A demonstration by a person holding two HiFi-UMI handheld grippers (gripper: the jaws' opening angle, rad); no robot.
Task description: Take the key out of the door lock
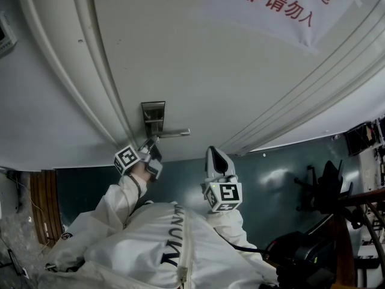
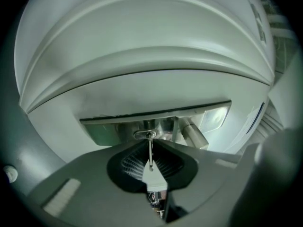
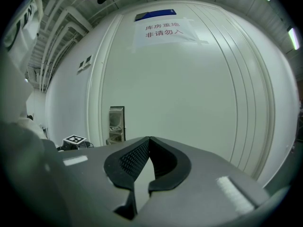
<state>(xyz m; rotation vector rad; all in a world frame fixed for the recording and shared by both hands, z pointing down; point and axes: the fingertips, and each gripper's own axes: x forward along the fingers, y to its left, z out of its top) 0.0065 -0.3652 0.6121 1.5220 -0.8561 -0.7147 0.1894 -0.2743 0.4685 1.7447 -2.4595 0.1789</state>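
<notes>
I'm facing a white door [image 1: 198, 71] with a paper sign [image 1: 283, 5], and a dark green floor [image 1: 271, 167] below it. My left tool [image 1: 151, 143] sits right at the lock [image 1: 153, 116], just beside the handle [image 1: 174, 133]. In the left gripper view its jaws are clamped on the key [image 2: 150, 150], which stands edge-on between the pads with its far end in the keyhole. My right tool [image 1: 215, 155] hangs well clear of the lock, jaws together on nothing, pointing at bare door.
</notes>
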